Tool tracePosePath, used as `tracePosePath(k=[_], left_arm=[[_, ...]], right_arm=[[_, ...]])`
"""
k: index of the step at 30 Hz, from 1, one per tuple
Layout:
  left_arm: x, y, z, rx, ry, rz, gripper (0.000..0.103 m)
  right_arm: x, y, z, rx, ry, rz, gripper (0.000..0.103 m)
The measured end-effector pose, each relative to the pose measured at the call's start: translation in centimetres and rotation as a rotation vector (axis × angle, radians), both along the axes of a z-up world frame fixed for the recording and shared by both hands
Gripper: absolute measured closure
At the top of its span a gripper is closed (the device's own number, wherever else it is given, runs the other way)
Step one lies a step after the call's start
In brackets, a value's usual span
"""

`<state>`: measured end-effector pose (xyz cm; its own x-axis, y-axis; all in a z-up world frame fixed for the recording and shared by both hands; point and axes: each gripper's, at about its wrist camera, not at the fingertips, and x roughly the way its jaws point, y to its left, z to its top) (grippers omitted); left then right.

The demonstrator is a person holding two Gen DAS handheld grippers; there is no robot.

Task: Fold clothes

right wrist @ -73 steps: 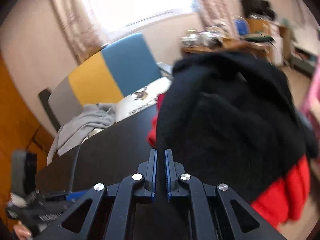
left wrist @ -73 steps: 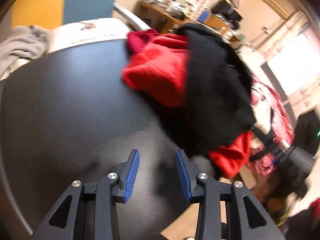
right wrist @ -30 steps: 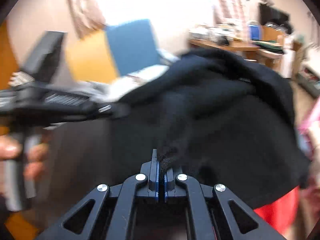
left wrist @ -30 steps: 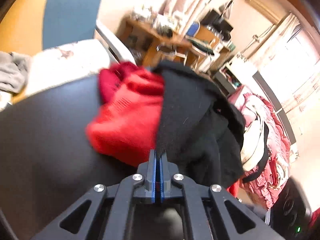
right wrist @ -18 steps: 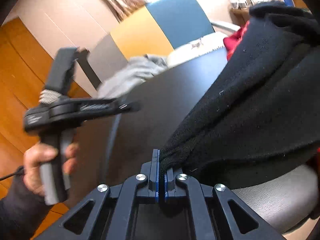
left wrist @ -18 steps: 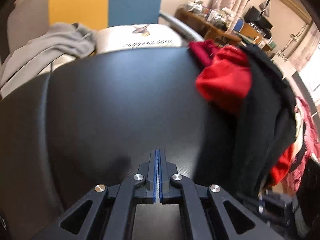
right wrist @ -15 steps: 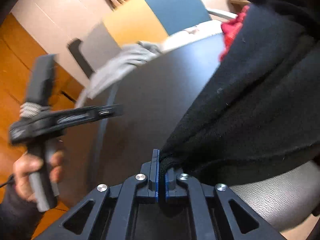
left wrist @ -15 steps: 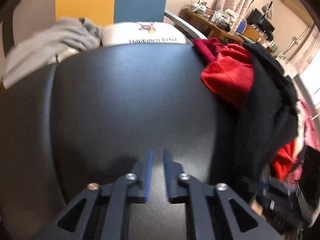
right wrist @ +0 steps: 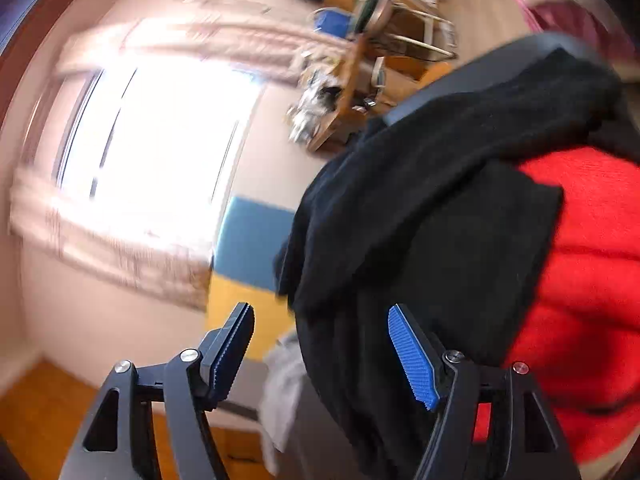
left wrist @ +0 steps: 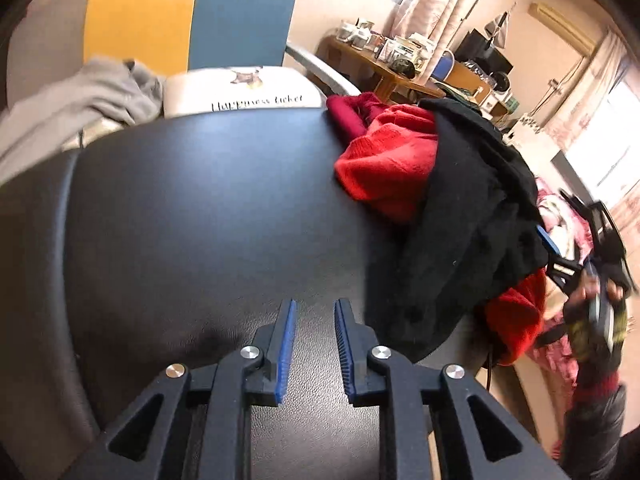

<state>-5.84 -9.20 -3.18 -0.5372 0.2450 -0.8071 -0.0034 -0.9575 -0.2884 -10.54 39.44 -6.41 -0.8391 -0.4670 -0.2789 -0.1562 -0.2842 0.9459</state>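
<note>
A black garment (left wrist: 464, 216) lies heaped over a red knit garment (left wrist: 388, 164) at the right edge of a round black table (left wrist: 192, 208). My left gripper (left wrist: 315, 310) is open and empty, low over the bare table just left of the black cloth. My right gripper (right wrist: 320, 324) is open and empty, rolled sideways, close against the hanging black garment (right wrist: 420, 240), with the red one (right wrist: 588, 280) to its right. The right gripper also shows in the left wrist view (left wrist: 592, 256), beyond the pile.
A grey garment (left wrist: 76, 100) and a white printed cushion (left wrist: 240, 94) lie on a yellow and blue chair (left wrist: 192, 12) behind the table. A cluttered wooden desk (left wrist: 400, 64) stands at the back. Pink bedding (left wrist: 560, 216) lies to the right.
My right gripper has let go of the black garment, opened wide and swung round beside the pile. My left gripper has opened further over the table.
</note>
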Motion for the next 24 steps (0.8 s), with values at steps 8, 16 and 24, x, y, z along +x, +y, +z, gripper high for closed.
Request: tracePosePath(k=[8, 16, 24], left_arm=[[-0.1, 0.0, -1.2, 0.01, -0.045, -0.012, 0.084], [1.5, -4.9, -0.9, 0.073, -0.018, 0.057, 0.084], [4.3, -10.7, 0.7, 0.093, 0.003, 0.175, 0.084]], right_arm=[[-4.3, -0.1, -2.5, -0.022, -0.09, -0.166, 0.094], [-5.4, -11.4, 8.7, 0.546, 0.163, 0.147, 0.1], [-0.2, -33.8, 5.8, 0.912, 0.303, 0.721, 0.1]])
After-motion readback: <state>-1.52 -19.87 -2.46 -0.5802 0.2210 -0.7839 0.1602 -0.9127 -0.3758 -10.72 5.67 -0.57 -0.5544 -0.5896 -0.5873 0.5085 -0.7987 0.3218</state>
